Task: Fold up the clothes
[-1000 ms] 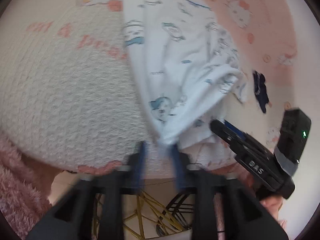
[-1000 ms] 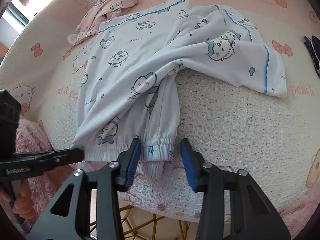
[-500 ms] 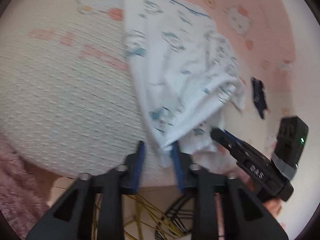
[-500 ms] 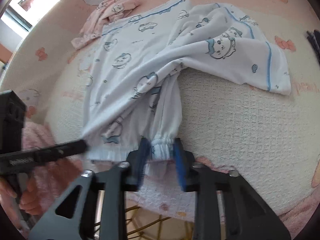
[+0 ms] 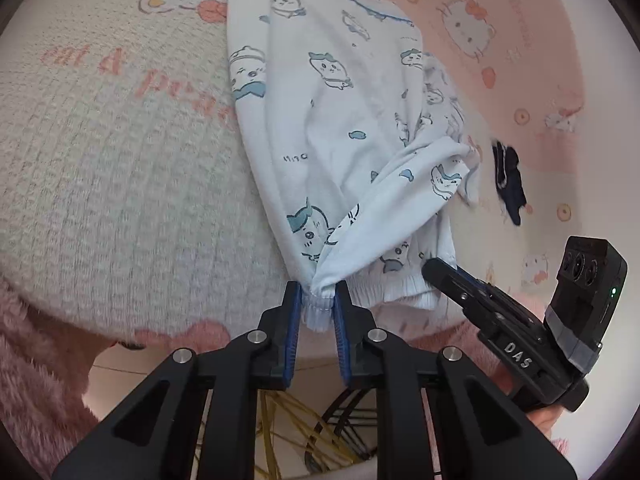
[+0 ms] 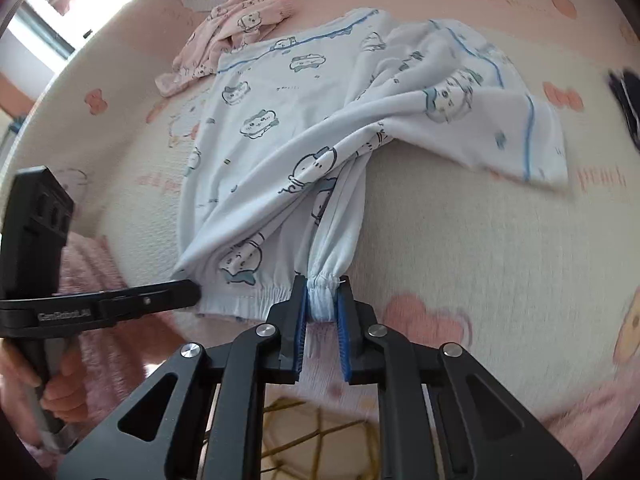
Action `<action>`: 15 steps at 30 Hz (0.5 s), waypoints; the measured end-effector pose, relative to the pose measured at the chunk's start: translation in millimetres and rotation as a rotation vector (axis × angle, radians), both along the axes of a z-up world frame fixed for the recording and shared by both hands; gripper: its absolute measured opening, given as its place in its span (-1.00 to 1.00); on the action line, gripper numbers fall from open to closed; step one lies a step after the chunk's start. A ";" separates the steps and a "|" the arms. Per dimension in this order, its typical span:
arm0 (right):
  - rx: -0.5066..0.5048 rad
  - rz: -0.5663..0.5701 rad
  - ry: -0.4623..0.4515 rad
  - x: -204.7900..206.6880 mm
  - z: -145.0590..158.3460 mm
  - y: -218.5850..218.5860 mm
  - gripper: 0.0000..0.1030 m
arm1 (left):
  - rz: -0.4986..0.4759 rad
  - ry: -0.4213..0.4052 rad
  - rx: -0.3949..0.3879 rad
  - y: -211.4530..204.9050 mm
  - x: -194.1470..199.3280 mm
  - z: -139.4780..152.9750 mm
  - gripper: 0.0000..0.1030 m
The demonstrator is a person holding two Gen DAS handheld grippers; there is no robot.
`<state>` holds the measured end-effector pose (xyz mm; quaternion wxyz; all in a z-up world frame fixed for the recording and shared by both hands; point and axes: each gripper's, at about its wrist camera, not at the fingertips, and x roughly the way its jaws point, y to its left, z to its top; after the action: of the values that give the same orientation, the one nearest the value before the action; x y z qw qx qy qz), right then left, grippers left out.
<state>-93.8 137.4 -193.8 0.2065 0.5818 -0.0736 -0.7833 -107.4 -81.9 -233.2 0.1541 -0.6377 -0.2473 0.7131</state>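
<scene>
Fingers (image 5: 294, 316) of the left gripper (image 5: 316, 312) pinch one cuff of the white pyjama trousers (image 6: 280, 152); the right gripper (image 6: 322, 312) pinches the other, both at the bed (image 6: 460, 240) edge.

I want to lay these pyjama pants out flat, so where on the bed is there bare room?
Bare blanket lies right of the white pants, below their spread leg. Bare blanket also lies left of them in the left view. Crowded: pink garment at their top, dark item far right.
</scene>
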 end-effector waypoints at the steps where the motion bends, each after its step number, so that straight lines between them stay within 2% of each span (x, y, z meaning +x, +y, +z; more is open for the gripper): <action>1: -0.005 -0.006 -0.015 4.0 0.2 3.8 -0.76 | -0.015 -0.006 -0.012 3.4 2.1 -1.6 -0.70; 3: 0.013 -0.012 -0.050 11.8 -5.1 9.2 -0.74 | -0.052 -0.020 -0.046 10.1 10.2 -4.5 -0.70; 5: 0.022 -0.026 -0.086 13.5 -14.0 13.1 -0.58 | -0.069 -0.023 -0.060 14.1 9.9 -4.2 -0.67; 7: 0.023 -0.044 -0.103 13.5 -18.7 16.8 -0.56 | -0.070 -0.012 -0.060 15.6 8.7 0.2 -0.66; 12: 0.042 -0.069 -0.001 12.3 1.4 22.0 -0.56 | -0.030 0.048 -0.039 12.5 3.3 12.6 -0.64; 14: 0.056 -0.071 0.017 11.6 4.8 22.5 -0.54 | -0.035 0.022 -0.089 13.8 0.7 5.3 -0.62; 15: 0.075 -0.060 -0.011 10.8 -1.4 19.9 -0.51 | -0.034 0.008 -0.114 13.6 -0.2 1.7 -0.48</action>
<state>-83.0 157.2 -195.2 0.1607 0.5910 -0.0627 -0.7880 -107.7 -68.3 -231.5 0.1305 -0.6467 -0.1948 0.7258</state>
